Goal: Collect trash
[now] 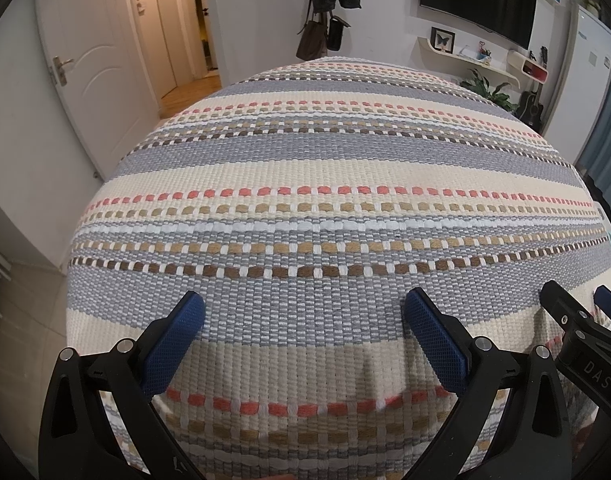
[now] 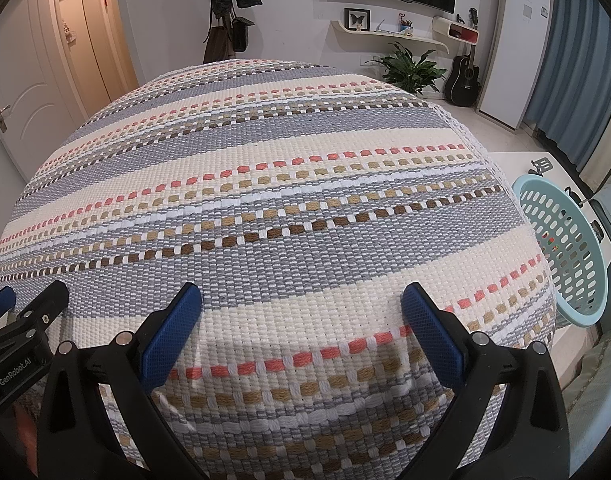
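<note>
With no trash in either view, both the left gripper (image 1: 303, 308) and right gripper (image 2: 301, 300) hover spread and empty over the cloth-covered surface (image 2: 265, 152), and the basket (image 2: 561, 248) just off its right edge risks being knocked by a careless sweep.

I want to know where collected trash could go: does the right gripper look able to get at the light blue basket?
Probably yes: the right gripper is open, and the basket stands beside the cloth-covered table on its side, nothing between.
</note>
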A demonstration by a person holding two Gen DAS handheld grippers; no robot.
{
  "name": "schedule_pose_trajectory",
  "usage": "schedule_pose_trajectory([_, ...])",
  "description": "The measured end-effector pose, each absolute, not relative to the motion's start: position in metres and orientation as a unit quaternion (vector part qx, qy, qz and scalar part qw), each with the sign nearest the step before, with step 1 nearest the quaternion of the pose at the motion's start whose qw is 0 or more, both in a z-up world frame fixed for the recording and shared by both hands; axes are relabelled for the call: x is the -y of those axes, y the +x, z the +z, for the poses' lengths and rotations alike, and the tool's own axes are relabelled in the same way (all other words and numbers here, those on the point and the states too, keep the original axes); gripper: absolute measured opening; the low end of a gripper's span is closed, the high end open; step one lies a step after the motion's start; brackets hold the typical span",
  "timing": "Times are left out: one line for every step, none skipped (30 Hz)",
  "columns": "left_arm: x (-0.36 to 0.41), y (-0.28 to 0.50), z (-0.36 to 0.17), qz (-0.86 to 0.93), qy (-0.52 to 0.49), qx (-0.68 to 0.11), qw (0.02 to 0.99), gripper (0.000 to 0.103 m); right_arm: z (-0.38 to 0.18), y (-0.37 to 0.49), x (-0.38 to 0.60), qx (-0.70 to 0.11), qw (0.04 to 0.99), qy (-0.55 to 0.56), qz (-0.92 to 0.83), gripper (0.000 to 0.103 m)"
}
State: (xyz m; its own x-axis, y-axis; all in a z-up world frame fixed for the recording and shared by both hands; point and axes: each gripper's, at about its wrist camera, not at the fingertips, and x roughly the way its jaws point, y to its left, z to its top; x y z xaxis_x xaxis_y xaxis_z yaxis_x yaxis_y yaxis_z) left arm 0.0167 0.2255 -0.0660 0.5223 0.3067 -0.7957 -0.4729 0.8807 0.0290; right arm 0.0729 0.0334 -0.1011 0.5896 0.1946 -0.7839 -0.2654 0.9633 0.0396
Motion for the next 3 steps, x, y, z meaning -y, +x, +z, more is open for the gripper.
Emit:
schedule_pose_trajectory([-0.2257,0.0167,-0.0661,0.225,-0.096,-0.434,0.867,0.096,-0.1011,0.0728,-0.0336,-0.434,0.891,-0.041,0.129,0.096])
schedule_pose_trajectory([-0.2259,0.0166,-0.0661,0.225,-0.096,-0.434,0.867,0.096,-0.1009,0.073,-0.034,-0.434,0.891,-0.041,0.129,0.096])
schedule_pose_trajectory([-0.2257,0.0165,-0.066,0.226,-0.096,-0.434,0.867,0.096,-0.101,0.073,-0.0337,-0.434,0.891,-0.041,0.129,0.096])
